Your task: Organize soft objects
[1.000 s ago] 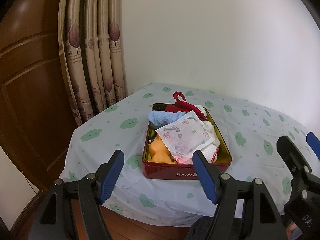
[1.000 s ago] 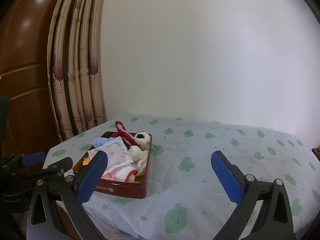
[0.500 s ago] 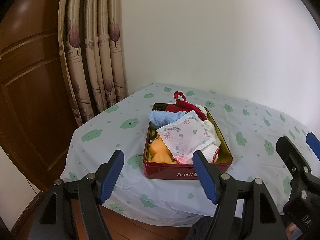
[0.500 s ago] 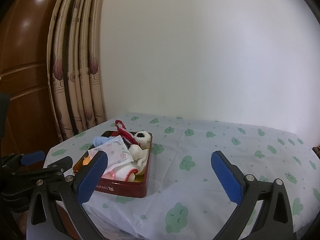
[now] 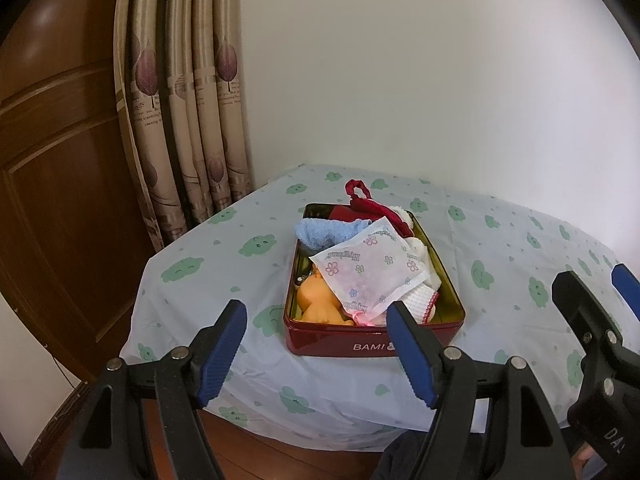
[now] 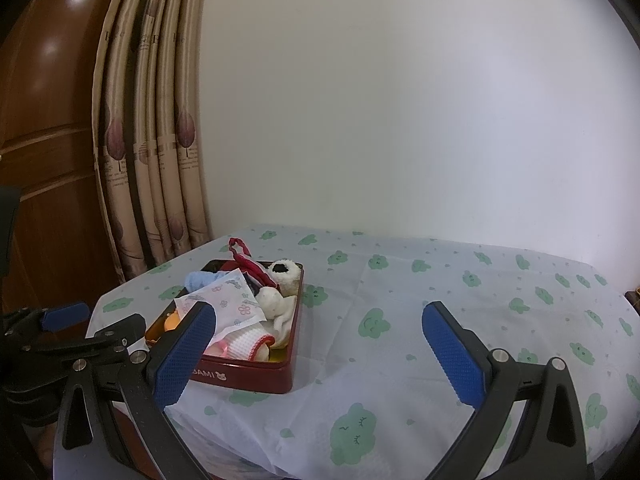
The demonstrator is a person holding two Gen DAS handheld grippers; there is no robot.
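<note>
My left tongs [image 5: 316,344] are wide open and hold nothing; they hang in front of the near edge of the worktop [image 5: 192,280], short of the red tin [image 5: 372,346]. My right tongs [image 6: 316,354] are also spread wide and empty, above the bare part of the cloud-print cloth, to the right of the tin.

All the soft things I can see lie inside the red tin, which stands on the left part of the worktop, near the curtain [image 5: 188,120]. On top is a white packet with small flowers [image 5: 370,270]. Under its far corner is a blue towel [image 5: 328,232], and behind that a dark red cloth with a loop [image 5: 368,204] that hangs over the far rim. At the near left corner an orange toy [image 5: 318,304] shows, and at the near right a white knitted piece with red edge [image 5: 420,302]. From the right view I see also a cream plush animal [image 6: 282,288] along the right wall of the tin.

I judge that the task is at its very start or at its very end; I cannot tell which. Nothing lies loose on the cloth. If the things must be sorted out of the tin, all of this work is still left, and the packet on top is the easiest first piece.
</note>
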